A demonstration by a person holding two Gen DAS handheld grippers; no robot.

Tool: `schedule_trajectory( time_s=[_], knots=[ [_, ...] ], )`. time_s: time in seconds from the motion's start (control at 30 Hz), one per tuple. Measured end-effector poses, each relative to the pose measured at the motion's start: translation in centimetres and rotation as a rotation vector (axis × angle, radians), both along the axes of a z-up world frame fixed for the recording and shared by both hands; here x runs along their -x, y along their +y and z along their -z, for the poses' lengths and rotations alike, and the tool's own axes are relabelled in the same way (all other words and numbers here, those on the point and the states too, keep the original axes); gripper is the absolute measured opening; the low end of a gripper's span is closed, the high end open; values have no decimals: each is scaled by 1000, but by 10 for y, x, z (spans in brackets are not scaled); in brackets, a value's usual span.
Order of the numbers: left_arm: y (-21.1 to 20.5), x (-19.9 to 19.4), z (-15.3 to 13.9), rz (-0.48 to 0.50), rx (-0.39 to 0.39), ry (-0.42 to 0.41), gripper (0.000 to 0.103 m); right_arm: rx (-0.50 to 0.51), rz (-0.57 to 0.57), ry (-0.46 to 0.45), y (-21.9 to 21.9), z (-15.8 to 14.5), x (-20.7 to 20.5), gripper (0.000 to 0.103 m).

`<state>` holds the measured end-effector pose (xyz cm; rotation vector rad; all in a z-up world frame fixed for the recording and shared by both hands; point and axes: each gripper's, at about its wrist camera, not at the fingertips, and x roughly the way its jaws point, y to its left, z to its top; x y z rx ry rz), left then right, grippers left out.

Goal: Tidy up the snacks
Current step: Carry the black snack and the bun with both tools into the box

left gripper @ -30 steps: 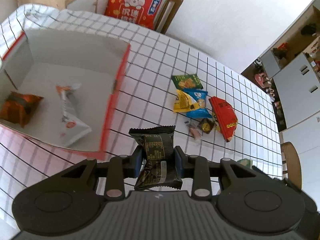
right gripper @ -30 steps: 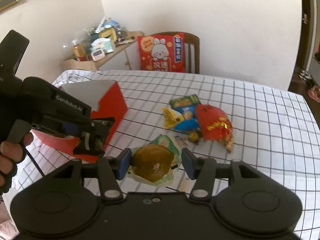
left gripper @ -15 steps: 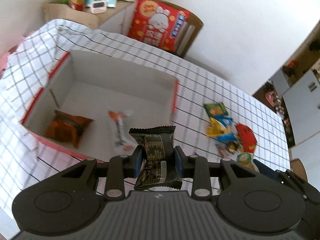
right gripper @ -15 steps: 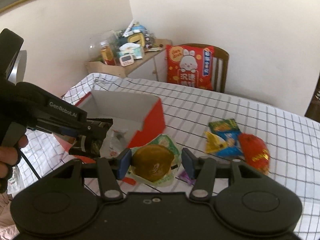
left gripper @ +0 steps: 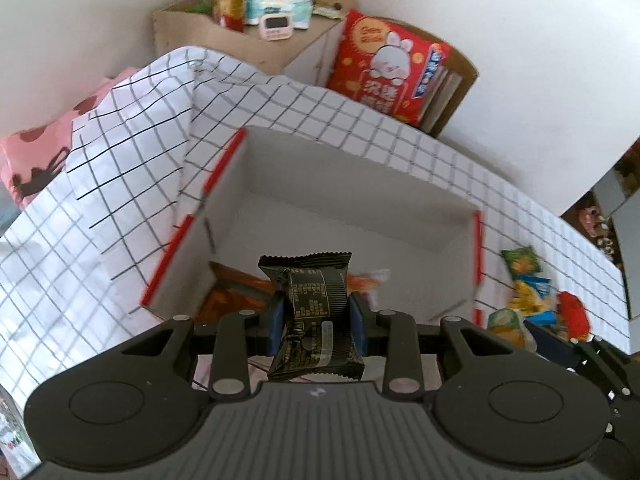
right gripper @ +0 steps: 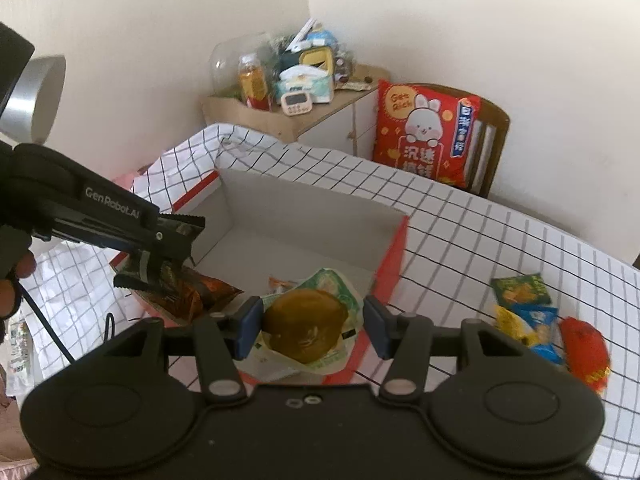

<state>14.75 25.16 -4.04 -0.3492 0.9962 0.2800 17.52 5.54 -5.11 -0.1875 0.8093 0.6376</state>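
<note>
- The left gripper (left gripper: 317, 322) was clenched on a black snack packet (left gripper: 314, 312), its blue pads pressed against both sides of the wrapper.
- That packet hung over the near edge of the red-and-white box (left gripper: 440, 216) on the checked tablecloth (left gripper: 120, 208), above the box floor but not yet let go.
- The right gripper (right gripper: 312, 330) was grasping a round brown cake in a green wrapper (right gripper: 306, 326), one pad hard against the cake and the other against the wrapper's far edge.
- From the right wrist view, the cake sat above the box's front wall, just beside the left gripper's load.
- Two things already lay in the box: an orange packet (right gripper: 200, 292) in the near corner and a pale wrapper with orange print (left gripper: 370, 278), mostly hidden behind the black packet.
- Still out on the cloth, well clear of the box, were a green packet (right gripper: 520, 288), a yellow-and-blue one (right gripper: 528, 322) and a red one (right gripper: 586, 354); in the blur I could not tell whether smaller bits lay among them.
- By my reckoning the job was somewhere around halfway: two in, two held over the box awaiting release, at least three left to fetch.
- I judged the next need was simply for both jaws to let go over open floor, not on the rim.
</note>
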Motion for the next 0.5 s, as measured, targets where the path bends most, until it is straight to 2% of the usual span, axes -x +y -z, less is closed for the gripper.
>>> schedule_trajectory(
  time_s=[0.2,0.37,0.5],
  knots=[
    [26,-12,22,-37,-23,46,33,59,-29,10,35,22,-12,53],
    [30,-23,39,-13,-50,65,33,105,-39,43,55,44,-22,53],
    [30,-28,53,5,-40,86,33,133,-53,66,64,59,-25,53]
  ],
)
